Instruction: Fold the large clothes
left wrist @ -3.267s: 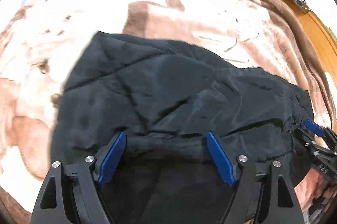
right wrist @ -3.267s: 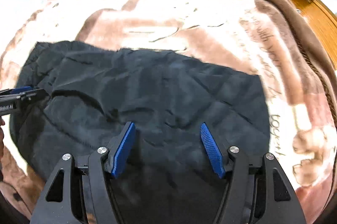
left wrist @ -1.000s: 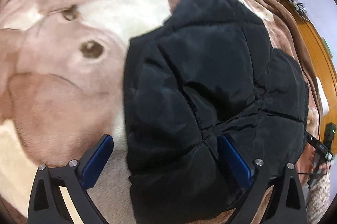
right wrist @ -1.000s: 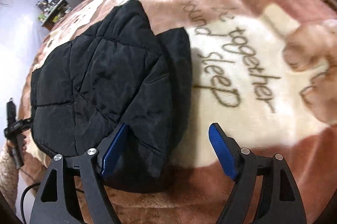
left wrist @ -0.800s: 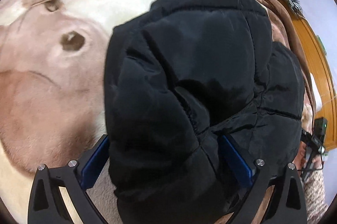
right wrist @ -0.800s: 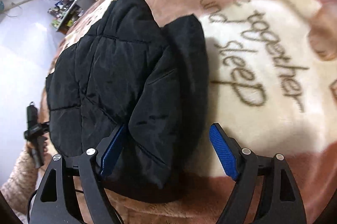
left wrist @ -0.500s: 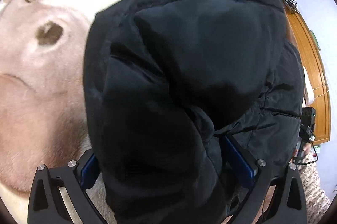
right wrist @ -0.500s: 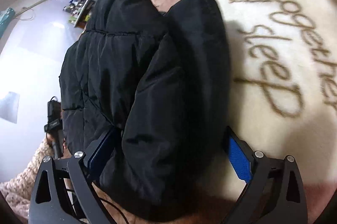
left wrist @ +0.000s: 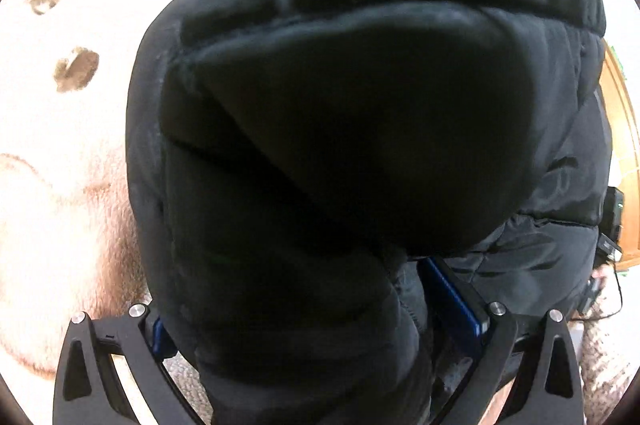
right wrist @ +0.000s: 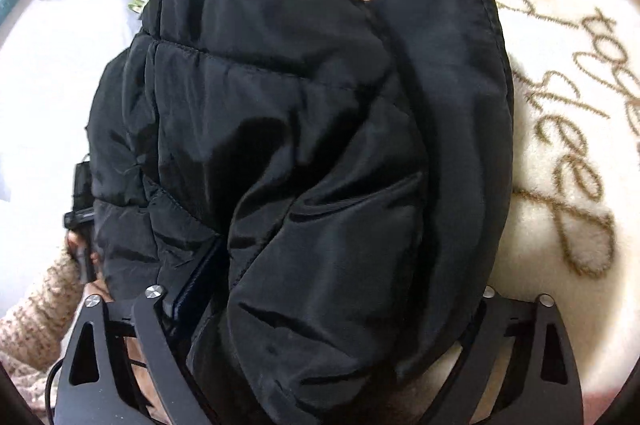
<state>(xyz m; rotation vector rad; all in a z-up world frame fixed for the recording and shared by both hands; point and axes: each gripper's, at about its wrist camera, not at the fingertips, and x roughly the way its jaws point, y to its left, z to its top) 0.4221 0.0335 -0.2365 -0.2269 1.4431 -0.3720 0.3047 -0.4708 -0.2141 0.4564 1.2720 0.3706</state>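
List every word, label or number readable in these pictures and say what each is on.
"sleep": looping brown script woven into the blanket, right wrist view.
Script lines above it on the blanket: cut off by the picture edge and the black jacket, not readable.
Jacket: no label or brand visible.
Left wrist view: no text.

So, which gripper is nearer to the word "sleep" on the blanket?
Right. The right gripper, its fingers closing with the jacket between them, is beside the word; the left gripper is at the jacket's far side.
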